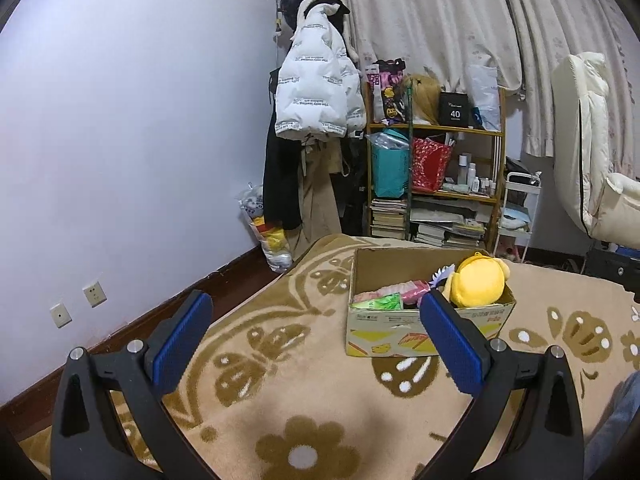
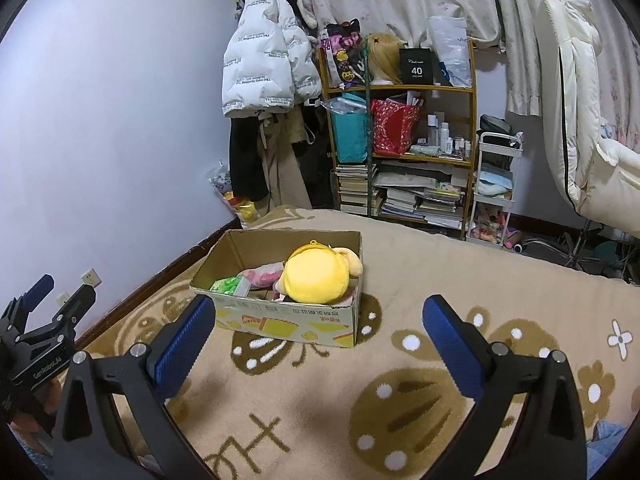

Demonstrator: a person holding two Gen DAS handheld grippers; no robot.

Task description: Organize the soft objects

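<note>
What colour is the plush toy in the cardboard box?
Yellow; the plush toy shows best in the right wrist view.

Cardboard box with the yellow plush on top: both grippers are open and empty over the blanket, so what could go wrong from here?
1. The yellow plush sits higher than the cardboard box rim at its right end; bumping it could roll it out onto the blanket.
2. The box looks light, so a push from the right gripper might slide it.
3. The left gripper is close beside it; both reaching in could collide.
</note>
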